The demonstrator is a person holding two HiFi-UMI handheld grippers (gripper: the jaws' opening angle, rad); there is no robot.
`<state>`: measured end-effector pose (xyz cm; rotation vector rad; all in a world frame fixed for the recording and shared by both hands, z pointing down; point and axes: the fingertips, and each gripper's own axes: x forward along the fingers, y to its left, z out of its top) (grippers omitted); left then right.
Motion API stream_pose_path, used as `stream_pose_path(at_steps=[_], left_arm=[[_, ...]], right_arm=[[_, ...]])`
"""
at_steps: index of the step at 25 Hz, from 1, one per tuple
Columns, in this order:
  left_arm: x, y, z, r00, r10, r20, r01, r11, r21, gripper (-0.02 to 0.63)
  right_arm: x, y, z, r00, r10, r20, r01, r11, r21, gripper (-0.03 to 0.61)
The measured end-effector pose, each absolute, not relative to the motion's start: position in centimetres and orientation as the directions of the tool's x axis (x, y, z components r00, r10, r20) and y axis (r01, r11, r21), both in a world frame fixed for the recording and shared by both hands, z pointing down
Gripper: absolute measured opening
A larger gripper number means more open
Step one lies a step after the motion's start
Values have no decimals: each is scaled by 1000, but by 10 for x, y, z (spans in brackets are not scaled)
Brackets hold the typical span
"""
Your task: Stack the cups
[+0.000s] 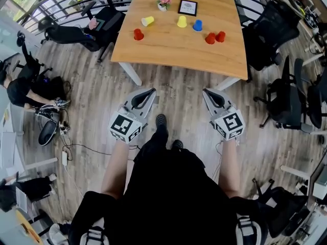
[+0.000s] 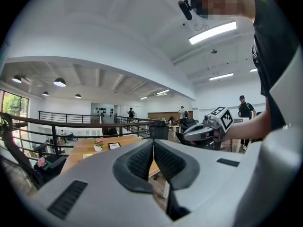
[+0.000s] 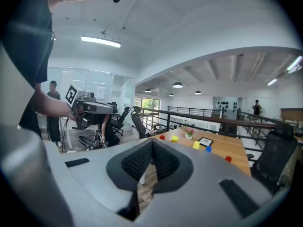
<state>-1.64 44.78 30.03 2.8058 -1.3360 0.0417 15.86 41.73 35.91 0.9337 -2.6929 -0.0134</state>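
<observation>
Cups (image 1: pixel 182 21) are standing scattered on the counter (image 1: pixel 168 55), well ahead. I am holding left gripper (image 1: pixel 149 92) and right gripper (image 1: pixel 207 92) closed, empty. Cups are looking light, slippery; I am aiming for rims.

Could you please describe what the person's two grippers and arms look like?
The left gripper and right gripper match: light grey shells, dark textured pads on the jaws, a white cube with black square markers. The person wears a black top; forearms bare.

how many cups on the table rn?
6 on the table: left red cup, tipped yellow cup, upright yellow cup, blue cup, then close together at right, middle red cup and right red cup. None appears hidden.
</observation>
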Motion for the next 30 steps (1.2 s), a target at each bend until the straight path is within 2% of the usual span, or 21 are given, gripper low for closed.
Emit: stream_pose_path(at_steps=[12, 30], left_arm=[[-55, 360, 332, 629, -771, 96, -777, -627, 59, 23], [-125, 270, 350, 643, -757, 118, -766, -637, 87, 23]], right_arm=[[127, 338, 380, -725, -614, 311, -624, 777, 80, 6], [73, 255, 396, -686, -643, 341, -662, 746, 73, 6]])
